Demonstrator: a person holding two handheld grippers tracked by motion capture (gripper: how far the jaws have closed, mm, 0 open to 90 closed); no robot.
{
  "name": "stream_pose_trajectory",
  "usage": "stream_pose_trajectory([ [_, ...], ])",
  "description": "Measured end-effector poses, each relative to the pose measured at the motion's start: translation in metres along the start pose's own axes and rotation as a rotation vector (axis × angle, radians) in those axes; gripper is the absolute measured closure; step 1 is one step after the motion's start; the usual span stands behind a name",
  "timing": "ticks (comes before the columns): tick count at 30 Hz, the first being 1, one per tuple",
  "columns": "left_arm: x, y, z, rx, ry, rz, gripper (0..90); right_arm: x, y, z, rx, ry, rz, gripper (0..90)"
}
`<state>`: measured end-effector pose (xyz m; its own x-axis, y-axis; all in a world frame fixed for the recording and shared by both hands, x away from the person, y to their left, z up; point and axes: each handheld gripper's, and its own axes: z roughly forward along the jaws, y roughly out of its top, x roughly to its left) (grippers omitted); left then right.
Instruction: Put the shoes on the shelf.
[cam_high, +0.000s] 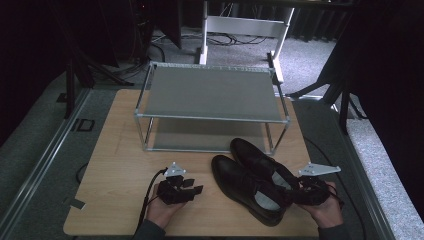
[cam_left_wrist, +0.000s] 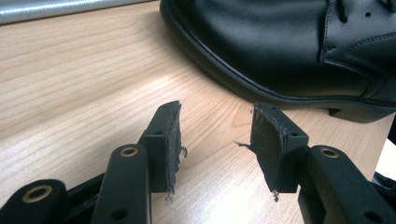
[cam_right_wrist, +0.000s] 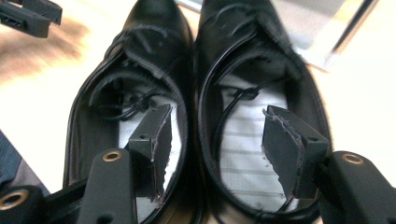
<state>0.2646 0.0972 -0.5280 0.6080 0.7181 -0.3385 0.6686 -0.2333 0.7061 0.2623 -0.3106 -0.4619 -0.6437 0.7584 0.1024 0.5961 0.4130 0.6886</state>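
Resting at left: the left gripper (cam_high: 196, 189) sat low on the wooden table (cam_high: 120, 150), held in the person's left hand (cam_high: 162, 210), pointing toward the shoes.
Left jaws: they stood partly apart with bare wood between the worn pads (cam_left_wrist: 170, 144); nothing was gripped.
Left gripper view: the side and sole edge of the left shoe (cam_left_wrist: 289, 51) lay just ahead of the jaws, apart from them.
Rack: a two-shelf metal shoe rack (cam_high: 210, 92) stood at the far side of the table, behind the shoes.
Shoes: two black leather lace-up shoes lay side by side and touching, right of centre, toes toward the rack; the left shoe (cam_high: 240, 187) was nearer the person than the right shoe (cam_high: 257, 157).
Right gripper: the right gripper (cam_high: 296, 192), in the right hand (cam_high: 327, 210), was at the heel end of the pair.
Right jaws: open fairly wide, straddling the two adjoining inner walls of the shoes, one pad (cam_right_wrist: 156, 140) over each shoe opening; whether the pads touched the leather could not be told.
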Motion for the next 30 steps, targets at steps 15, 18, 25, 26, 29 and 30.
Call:
stream_pose_trajectory([
  [15,-0.001,-0.002,0.003,0.018,0.004,0.006,52.8,0.01,-0.01,0.018,0.087,-0.041,-0.056,43.0],
  [18,-0.002,-0.002,0.003,0.017,0.003,0.008,52.8,0.012,-0.008,0.023,0.125,-0.07,-0.079,46.8],
  [25,-0.001,-0.004,0.003,0.022,0.006,0.008,52.8,0.011,-0.007,0.027,0.142,-0.036,-0.087,60.9],
  [26,0.0,-0.004,0.003,0.023,0.006,0.009,52.8,0.011,-0.007,0.028,0.141,-0.03,-0.091,64.1],
  [29,-0.001,-0.004,0.004,0.027,0.007,0.008,52.6,0.01,-0.005,0.029,0.149,-0.003,-0.096,71.7],
  [30,-0.002,-0.005,0.005,0.028,0.007,0.009,52.5,0.009,-0.005,0.029,0.146,0.01,-0.086,75.4],
])
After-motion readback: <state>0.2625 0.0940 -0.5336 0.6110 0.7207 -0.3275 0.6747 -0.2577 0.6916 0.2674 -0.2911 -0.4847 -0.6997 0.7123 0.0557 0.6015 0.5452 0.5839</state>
